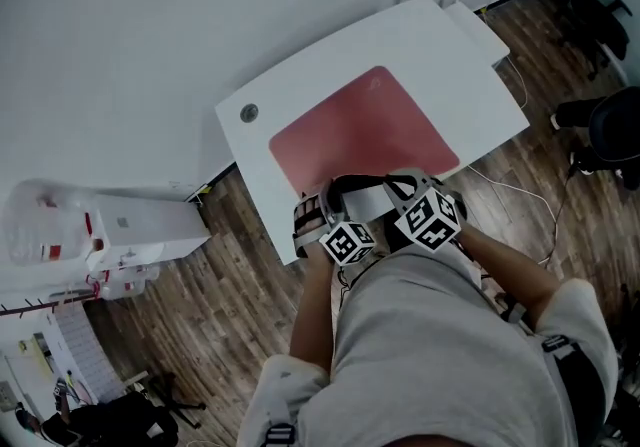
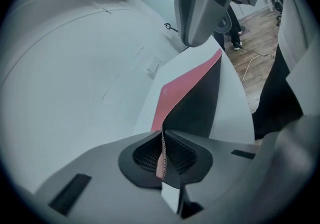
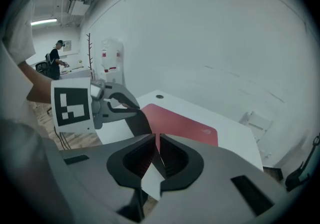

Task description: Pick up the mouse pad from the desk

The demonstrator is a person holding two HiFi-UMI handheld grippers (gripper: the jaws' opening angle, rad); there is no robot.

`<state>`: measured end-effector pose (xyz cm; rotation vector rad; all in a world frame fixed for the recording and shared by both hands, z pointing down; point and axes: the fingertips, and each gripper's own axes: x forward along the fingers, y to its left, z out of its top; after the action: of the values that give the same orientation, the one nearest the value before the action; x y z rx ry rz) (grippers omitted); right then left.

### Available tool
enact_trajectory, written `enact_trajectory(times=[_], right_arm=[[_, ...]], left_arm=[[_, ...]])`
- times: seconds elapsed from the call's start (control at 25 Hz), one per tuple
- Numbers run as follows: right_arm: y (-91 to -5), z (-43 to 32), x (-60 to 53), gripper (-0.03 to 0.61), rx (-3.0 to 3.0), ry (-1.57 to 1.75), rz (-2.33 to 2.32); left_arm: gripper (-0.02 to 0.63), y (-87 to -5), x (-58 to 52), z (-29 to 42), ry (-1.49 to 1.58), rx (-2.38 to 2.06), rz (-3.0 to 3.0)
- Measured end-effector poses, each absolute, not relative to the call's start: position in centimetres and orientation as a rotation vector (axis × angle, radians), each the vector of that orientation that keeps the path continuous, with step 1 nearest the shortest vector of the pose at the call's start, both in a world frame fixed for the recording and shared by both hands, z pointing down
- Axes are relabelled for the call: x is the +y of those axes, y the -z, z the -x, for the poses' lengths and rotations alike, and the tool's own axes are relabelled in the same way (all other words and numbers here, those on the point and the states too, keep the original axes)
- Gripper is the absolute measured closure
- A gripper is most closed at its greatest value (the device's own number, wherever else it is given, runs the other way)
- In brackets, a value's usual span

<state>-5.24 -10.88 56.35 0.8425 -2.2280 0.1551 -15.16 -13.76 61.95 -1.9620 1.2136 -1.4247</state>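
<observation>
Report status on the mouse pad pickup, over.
Left gripper shut on mouse pad, near edge. Right gripper shut on the same edge. Near edge lifted, dark underside showing; far end on the desk. Nothing on the pad.

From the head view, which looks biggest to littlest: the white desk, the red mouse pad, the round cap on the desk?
1. white desk
2. red mouse pad
3. round cap
All three sit about equally far from the camera, so the order is safe.
</observation>
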Motion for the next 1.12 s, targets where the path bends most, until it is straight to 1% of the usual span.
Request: enact_trajectory(times=[0.24, 0.28, 0.32, 0.36, 0.56, 0.88, 1.0, 1.12], right_arm=[[-59.0, 3.6, -14.0, 0.526, -2.134, -0.160, -0.708], [-59.8, 3.1, -14.3, 0.488, -2.106, -0.150, -0.668], [-60.7, 2.5, -14.6, 0.416, -2.077, -0.140, -0.627], [-61.6, 2.0, -14.9, 0.396, -2.050, -0.133, -0.593], [-64.8, -0.3, -16.5, 0.368, -2.012, -0.169, -0.528], [-65.8, -0.7, -19.4, 0.368, -1.984, -0.086, -0.481], [-65.4, -0.4, -20.0, 0.405, -1.988, -0.039, -0.471], [-65.0, -0.1, -20.6, 0.482, -1.988, 0.004, -0.468]], left_arm=[[0.584, -59.8, -17.2, 14.9, 1.403, 1.241, 1.958], [0.584, -59.5, -17.8, 14.8, 1.401, 1.242, 1.954], [0.584, -59.2, -18.4, 14.8, 1.400, 1.246, 1.950], [0.584, -58.8, -18.8, 14.8, 1.398, 1.253, 1.946], [0.584, -56.9, -20.5, 14.7, 1.361, 1.306, 1.941], [0.583, -54.5, -22.5, 14.9, 1.324, 1.415, 1.975], [0.583, -54.3, -23.0, 15.1, 1.323, 1.451, 1.978], [0.583, -54.6, -23.6, 15.5, 1.316, 1.503, 2.003]])
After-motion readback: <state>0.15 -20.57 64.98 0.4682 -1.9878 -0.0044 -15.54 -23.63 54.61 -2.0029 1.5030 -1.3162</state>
